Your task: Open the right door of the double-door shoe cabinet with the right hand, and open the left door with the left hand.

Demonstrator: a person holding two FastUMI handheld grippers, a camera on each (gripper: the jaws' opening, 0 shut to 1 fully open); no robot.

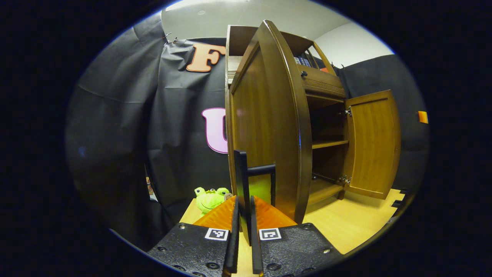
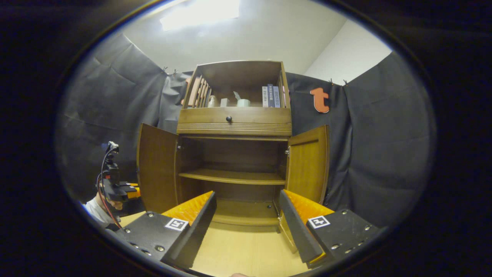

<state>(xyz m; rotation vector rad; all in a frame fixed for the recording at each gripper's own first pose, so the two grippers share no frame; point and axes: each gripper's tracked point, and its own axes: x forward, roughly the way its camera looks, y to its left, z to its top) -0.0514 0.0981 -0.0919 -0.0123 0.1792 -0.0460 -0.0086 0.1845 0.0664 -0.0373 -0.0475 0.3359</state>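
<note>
The brown shoe cabinet (image 2: 234, 121) stands with both doors swung out. In the right gripper view its left door (image 2: 157, 173) and right door (image 2: 307, 165) frame bare shelves. My right gripper (image 2: 247, 194) is open, fingers wide apart, in front of the lower shelf and touching nothing. In the left gripper view the left door (image 1: 265, 127) is seen nearly edge-on, and the right door (image 1: 373, 142) hangs open beyond it. My left gripper (image 1: 244, 202) is shut on the left door's black handle (image 1: 242, 173). That same left gripper (image 2: 115, 188) appears beside the left door's outer face.
A green frog toy (image 1: 209, 199) lies on the light wooden floor (image 2: 242, 250) left of the cabinet. Books (image 2: 271, 96) and small items fill the top shelf above a drawer knob (image 2: 229, 119). A person's sleeve (image 2: 96, 209) is at the far left. Black cloth walls surround the booth.
</note>
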